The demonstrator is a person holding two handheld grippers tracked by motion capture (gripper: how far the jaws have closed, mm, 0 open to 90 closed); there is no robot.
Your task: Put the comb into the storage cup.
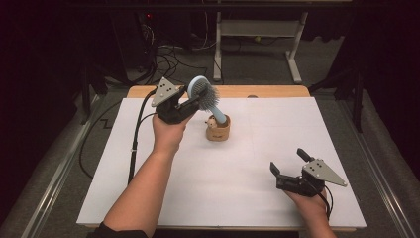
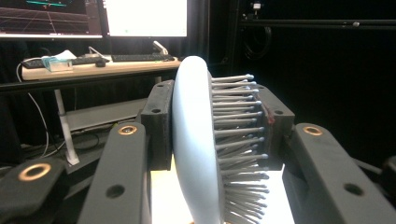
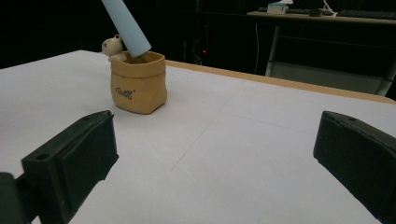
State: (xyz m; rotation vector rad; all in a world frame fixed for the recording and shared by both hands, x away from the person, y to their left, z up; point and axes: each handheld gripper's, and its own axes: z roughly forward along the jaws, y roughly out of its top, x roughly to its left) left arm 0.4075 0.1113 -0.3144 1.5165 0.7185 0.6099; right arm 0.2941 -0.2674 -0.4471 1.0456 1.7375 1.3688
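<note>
Now left gripper clamped on pale blue hairbrush by its head — handle tilted down into tan sack-shaped pot on white table, right gripper resting near front edge — jaws wide apart, holding nothing.

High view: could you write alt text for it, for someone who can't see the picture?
The left gripper is clamped on the head of a pale blue hairbrush, whose handle dips into a small tan pot on a white table. The right gripper rests open near the table's front edge.
</note>
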